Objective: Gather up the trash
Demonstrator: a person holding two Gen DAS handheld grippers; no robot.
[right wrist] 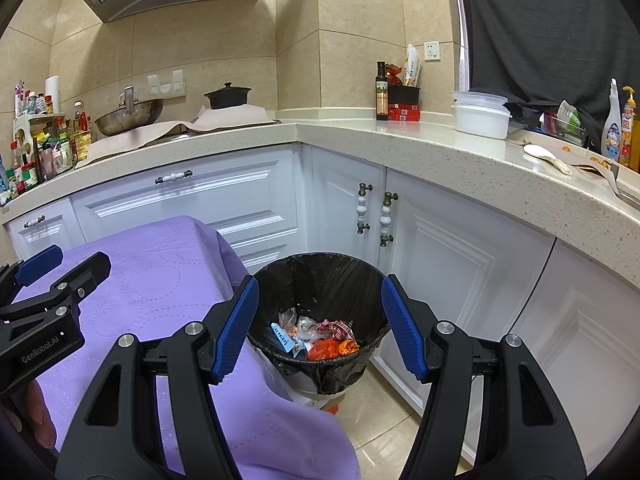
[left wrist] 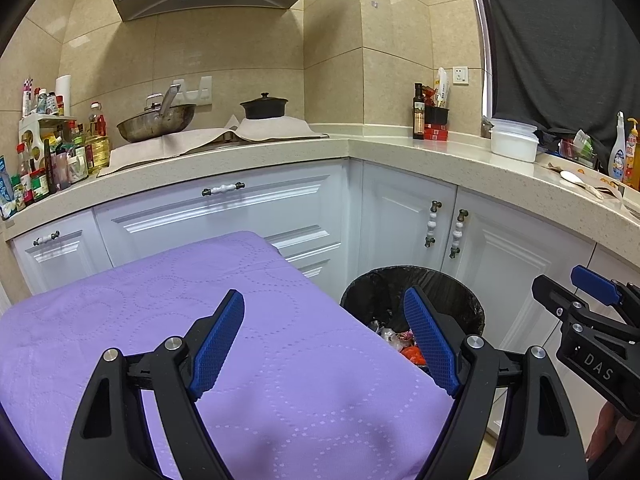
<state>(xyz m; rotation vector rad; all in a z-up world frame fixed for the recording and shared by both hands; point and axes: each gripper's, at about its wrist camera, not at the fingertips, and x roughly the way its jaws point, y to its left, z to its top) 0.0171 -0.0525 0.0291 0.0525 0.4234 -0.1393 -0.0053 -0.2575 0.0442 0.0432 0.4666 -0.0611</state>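
A round bin lined with a black bag (right wrist: pixel 320 280) stands on the floor by the white cabinets, holding orange, red-checked and blue wrappers (right wrist: pixel 320 338). My right gripper (right wrist: pixel 316 312) hovers above and in front of it, open, nothing between its blue pads. In the left wrist view the bin (left wrist: pixel 412 292) shows past the corner of a purple-covered table (left wrist: pixel 240 360). My left gripper (left wrist: pixel 324 328) hangs open over that table's right edge, empty. The right gripper (left wrist: pixel 592 312) appears at that view's right edge, and the left gripper (right wrist: pixel 48 276) at the right wrist view's left edge.
The purple cloth (right wrist: pixel 152 280) drapes over the table corner beside the bin. White cabinet doors (right wrist: pixel 440 264) stand behind the bin under a speckled L-shaped counter (right wrist: pixel 440 140) with a wok (right wrist: pixel 128 114), black pot (right wrist: pixel 228 96), bottles and white tubs (right wrist: pixel 480 114). Tiled floor (right wrist: pixel 384 432) shows beside the bin.
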